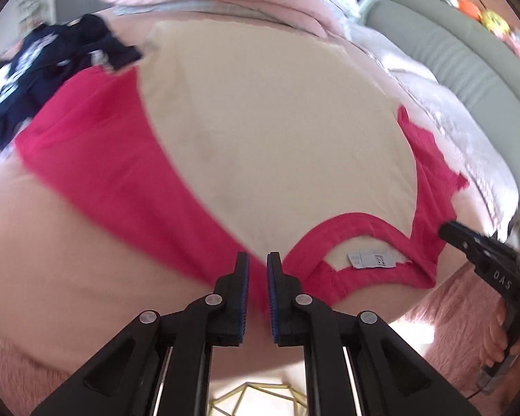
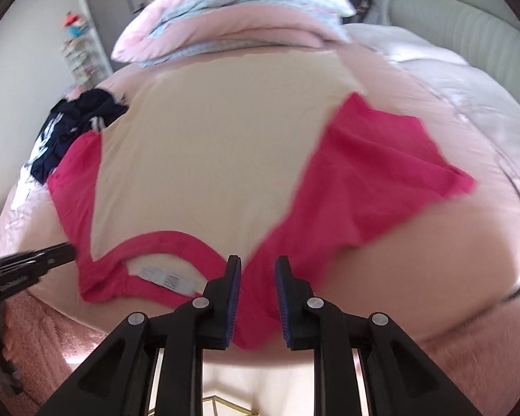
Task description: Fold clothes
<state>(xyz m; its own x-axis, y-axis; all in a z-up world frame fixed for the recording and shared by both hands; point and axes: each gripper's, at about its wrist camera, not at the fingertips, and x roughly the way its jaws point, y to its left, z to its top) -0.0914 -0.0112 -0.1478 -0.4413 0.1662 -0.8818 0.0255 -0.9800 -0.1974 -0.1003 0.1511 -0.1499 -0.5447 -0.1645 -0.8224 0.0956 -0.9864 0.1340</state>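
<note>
The big bed (image 2: 416, 111) is pink, and my shirt (image 1: 260, 131) lies flat on it. It is a cream T-shirt with pink sleeves, neck end close to me.

My left hand-held gripper (image 1: 258, 298) is clenched on the pink shoulder beside the collar (image 1: 332, 235). My right hand-held gripper (image 2: 258, 301) has its jaws a little apart, and the other shoulder sits between them; I cannot tell if the pads press it.

To fold well, I think I must grip both shoulders tight and lift them evenly.

I see no baskets or boxes. A dark shirt (image 1: 52, 72) lies crumpled by the far sleeve.
</note>
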